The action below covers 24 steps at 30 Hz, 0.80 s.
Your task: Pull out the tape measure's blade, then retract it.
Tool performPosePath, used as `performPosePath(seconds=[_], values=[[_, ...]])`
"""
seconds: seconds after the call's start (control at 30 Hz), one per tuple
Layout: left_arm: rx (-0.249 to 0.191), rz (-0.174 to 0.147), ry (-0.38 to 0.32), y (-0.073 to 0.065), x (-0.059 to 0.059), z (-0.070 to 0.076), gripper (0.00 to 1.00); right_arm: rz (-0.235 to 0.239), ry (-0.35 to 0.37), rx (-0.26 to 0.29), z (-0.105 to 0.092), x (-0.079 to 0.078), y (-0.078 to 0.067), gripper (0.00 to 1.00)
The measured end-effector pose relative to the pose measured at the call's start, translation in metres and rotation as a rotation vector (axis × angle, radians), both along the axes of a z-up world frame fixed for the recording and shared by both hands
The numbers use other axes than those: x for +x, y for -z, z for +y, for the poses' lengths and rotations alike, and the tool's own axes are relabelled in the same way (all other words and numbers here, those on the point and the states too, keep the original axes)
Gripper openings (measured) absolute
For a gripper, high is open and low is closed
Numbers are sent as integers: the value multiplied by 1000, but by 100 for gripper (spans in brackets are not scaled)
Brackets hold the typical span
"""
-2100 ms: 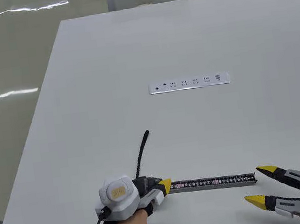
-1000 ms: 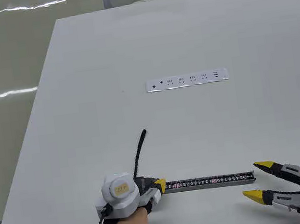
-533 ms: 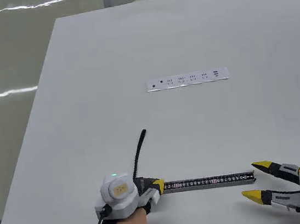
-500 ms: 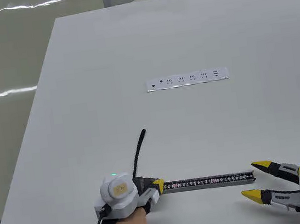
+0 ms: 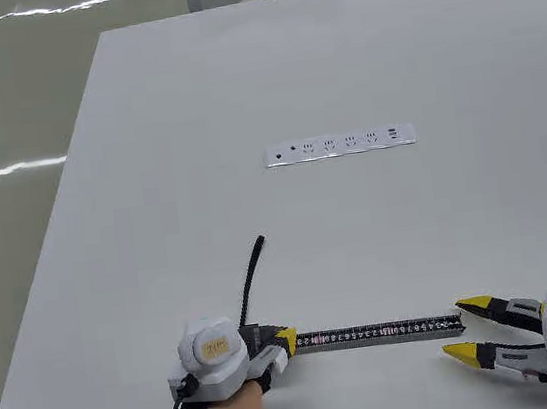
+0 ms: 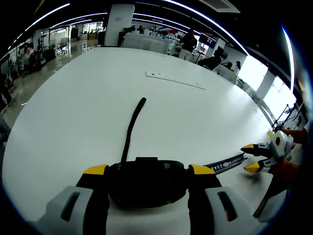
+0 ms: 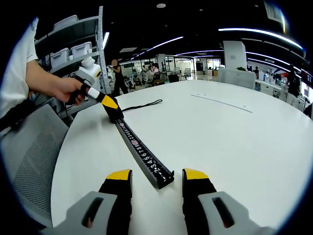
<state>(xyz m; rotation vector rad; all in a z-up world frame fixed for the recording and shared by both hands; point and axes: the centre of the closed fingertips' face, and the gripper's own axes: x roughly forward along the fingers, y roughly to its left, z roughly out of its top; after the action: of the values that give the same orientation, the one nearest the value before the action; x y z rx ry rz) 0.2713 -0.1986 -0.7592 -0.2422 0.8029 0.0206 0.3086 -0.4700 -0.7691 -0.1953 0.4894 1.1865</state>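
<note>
Now, left tongs (image 6: 148, 170) gripping tape measure (image 6: 146, 182), blade (image 7: 142, 154) numerals blurred, right tongs (image 7: 157, 174) parted.

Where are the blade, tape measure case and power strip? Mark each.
blade (image 7: 142, 152): right gripper view, middle of its printed face.
tape measure case (image 6: 146, 178): left gripper view, centre of the black body.
power strip (image 5: 340, 143): head view, middle of its top face.

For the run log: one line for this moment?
left gripper shut on tape measure | blade out, on table | right gripper open, blade tip between jaws
</note>
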Motion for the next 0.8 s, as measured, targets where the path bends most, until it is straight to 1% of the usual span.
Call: performPosePath(seconds=[0.07, 0.13, 0.2, 0.4, 0.67, 0.73, 0.8], values=[[0, -1, 0, 0, 0, 0, 63, 4, 2, 3, -2, 2, 2, 41], [-1, 0, 1, 0, 0, -1, 63, 0, -5, -10, -4, 2, 4, 39], [0, 0, 2, 1, 0, -1, 63, 1, -11, -11, -4, 2, 6, 39], [2, -2, 2, 2, 0, -2, 63, -4, -36, -23, -8, 3, 13, 33], [3, 1, 3, 2, 0, -3, 63, -5, -41, -16, -6, 4, 13, 28], [3, 1, 3, 3, 0, -3, 63, 1, -47, -14, -7, 3, 13, 24], [4, 1, 4, 2, 0, -3, 63, -9, -55, -15, -6, 2, 13, 22]])
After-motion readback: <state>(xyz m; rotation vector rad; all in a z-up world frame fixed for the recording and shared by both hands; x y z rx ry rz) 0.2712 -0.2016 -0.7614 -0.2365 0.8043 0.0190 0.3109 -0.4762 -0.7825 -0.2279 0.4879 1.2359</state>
